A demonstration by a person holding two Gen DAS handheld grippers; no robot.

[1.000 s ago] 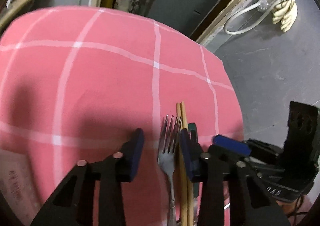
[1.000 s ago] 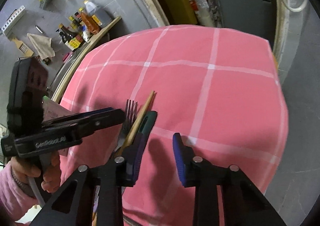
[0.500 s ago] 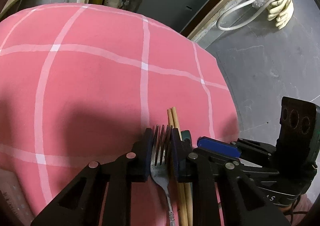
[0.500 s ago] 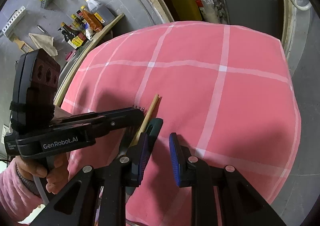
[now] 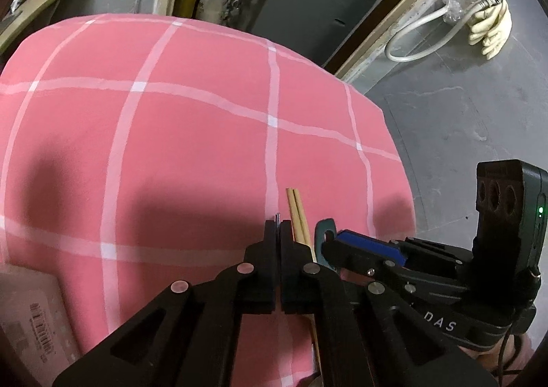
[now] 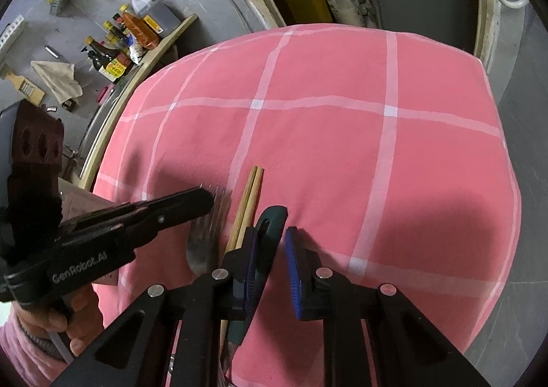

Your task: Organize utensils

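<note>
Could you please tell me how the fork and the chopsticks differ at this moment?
The fork is grey metal with tines; the chopsticks are pale wooden sticks. The fork is clamped near its tines by the shut left gripper; the chopsticks lie outside that gripper, beside it. The chopsticks' tips reach further across the cloth than the fork's tines. Both lie side by side on the pink checked tablecloth.

Bare pink cloth (image 6: pixel 342 147) lies open beyond the fork (image 6: pixel 205 243), chopsticks (image 6: pixel 248 202) and green handle (image 6: pixel 270 226).
</note>
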